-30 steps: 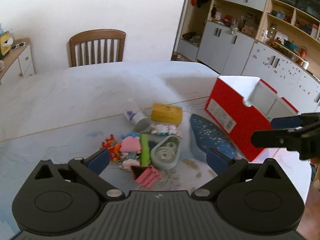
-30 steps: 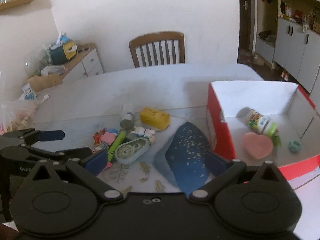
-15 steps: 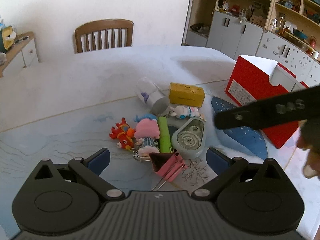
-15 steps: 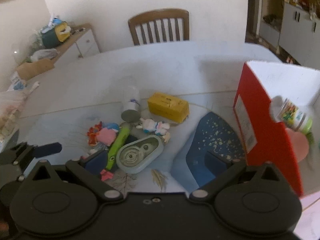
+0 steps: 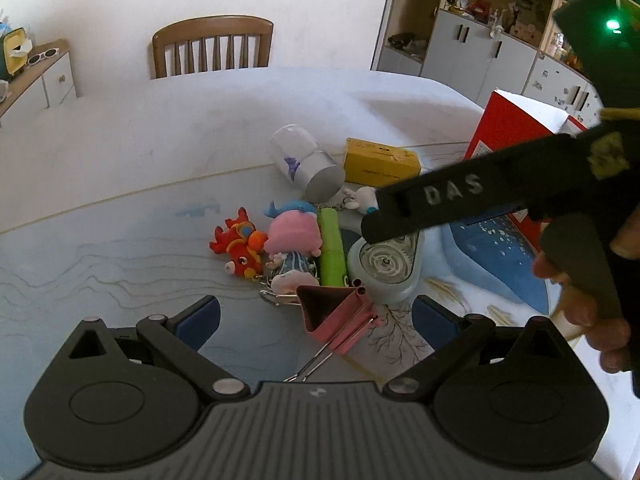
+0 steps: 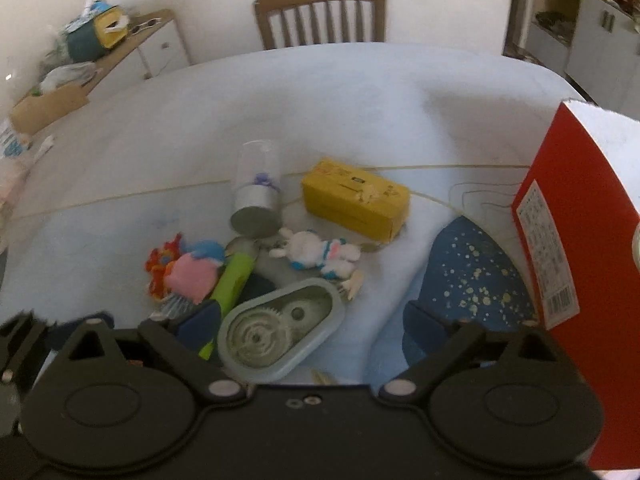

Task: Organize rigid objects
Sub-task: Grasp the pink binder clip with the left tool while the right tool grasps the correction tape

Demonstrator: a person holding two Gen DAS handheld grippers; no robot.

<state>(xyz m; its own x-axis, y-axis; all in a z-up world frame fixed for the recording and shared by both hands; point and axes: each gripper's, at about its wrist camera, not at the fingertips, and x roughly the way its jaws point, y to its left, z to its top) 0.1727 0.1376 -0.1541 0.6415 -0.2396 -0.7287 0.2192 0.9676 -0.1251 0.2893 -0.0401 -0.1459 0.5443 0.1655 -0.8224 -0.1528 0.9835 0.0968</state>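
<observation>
A pile of small objects lies on the table: a grey-green tape dispenser (image 6: 276,328), a green marker (image 5: 331,246), a pink binder clip (image 5: 340,314), a yellow box (image 6: 354,198), a clear jar with a metal base (image 6: 256,200), a white rabbit figure (image 6: 316,254) and plush toys (image 5: 280,240). The red box (image 6: 560,240) stands at the right. My left gripper (image 5: 316,318) is open, with the binder clip between its fingers. My right gripper (image 6: 312,324) is open and low over the tape dispenser (image 5: 386,270); its body crosses the left wrist view.
A dark blue speckled mat (image 6: 472,276) lies beside the red box. A wooden chair (image 5: 212,46) stands at the far side of the table. A low cabinet (image 6: 120,48) is at the left, shelving (image 5: 500,32) at the right.
Both grippers have moved forward and down toward the pile. The right gripper has swung left, away from the red box, until the tape dispenser lies between its fingers.
</observation>
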